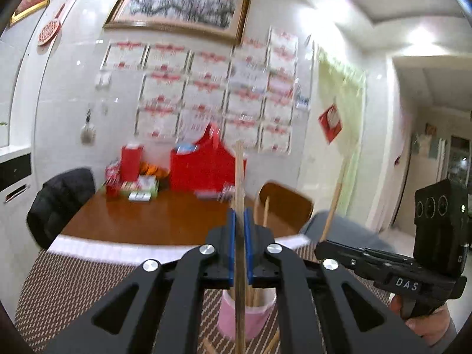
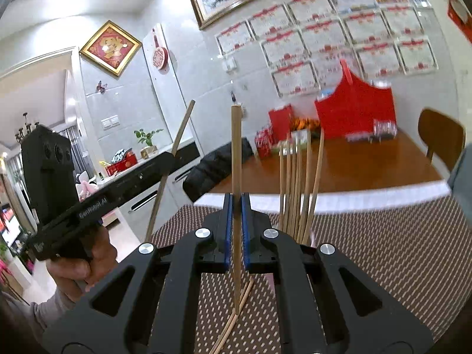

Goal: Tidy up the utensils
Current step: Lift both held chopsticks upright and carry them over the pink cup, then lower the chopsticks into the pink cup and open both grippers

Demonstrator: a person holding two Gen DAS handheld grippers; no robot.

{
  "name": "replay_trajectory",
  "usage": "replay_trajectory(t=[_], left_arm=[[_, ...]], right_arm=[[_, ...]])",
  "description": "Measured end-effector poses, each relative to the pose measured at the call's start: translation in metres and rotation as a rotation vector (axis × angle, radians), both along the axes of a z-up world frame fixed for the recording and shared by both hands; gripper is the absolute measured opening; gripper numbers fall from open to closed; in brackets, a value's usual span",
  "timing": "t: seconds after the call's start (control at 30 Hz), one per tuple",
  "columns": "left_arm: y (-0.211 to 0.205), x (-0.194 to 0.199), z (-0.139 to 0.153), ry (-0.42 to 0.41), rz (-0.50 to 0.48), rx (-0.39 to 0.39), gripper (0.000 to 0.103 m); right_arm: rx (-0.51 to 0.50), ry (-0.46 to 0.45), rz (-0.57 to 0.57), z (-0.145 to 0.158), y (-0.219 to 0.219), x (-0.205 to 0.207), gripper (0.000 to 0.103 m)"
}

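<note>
Both grippers clamp a chopstick upright.
My left gripper [image 1: 239, 244] holds its chopstick [image 1: 239, 177] above the cup [image 1: 247, 315]; my right gripper [image 2: 234, 230] pinches its stick [image 2: 236, 162]; either could slip or miss.

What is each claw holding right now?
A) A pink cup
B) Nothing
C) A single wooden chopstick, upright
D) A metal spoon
C: the left claw and the right claw are each shut on one upright chopstick, while the pink cup stands on the mat with other chopsticks inside.

A home dining room: wooden table [image 1: 165, 215], framed painting [image 1: 180, 6], certificate-covered wall [image 1: 212, 94].
</note>
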State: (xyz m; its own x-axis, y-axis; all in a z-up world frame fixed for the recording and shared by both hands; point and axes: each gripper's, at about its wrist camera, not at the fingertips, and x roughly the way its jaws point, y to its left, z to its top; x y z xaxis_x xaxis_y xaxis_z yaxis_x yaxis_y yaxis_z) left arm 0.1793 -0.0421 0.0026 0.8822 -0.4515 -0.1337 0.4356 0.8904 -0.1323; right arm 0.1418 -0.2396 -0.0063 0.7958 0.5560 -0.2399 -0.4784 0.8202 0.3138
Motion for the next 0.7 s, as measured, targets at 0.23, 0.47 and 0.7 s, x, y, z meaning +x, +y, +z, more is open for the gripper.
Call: replay_trajectory(t=[0.23, 0.47, 0.7], left_arm=[[-0.013, 0.022, 0.019, -0.114, -0.009, -0.096, 0.006], [-0.032, 0.061, 0.009, -0.126, -0.010, -0.142, 0.006], [-0.042, 0.090, -0.012, -0.110, -0.006, -0.162, 0.006]], right_arm=[[-0.024, -0.123, -0.041, 0.066, -0.008, 0.016, 0.006], [-0.007, -0.143, -0.081, 0.072, -0.022, 0.038, 0.006], [-0.009, -0.075, -0.097, 0.052, -0.036, 0.069, 0.006]])
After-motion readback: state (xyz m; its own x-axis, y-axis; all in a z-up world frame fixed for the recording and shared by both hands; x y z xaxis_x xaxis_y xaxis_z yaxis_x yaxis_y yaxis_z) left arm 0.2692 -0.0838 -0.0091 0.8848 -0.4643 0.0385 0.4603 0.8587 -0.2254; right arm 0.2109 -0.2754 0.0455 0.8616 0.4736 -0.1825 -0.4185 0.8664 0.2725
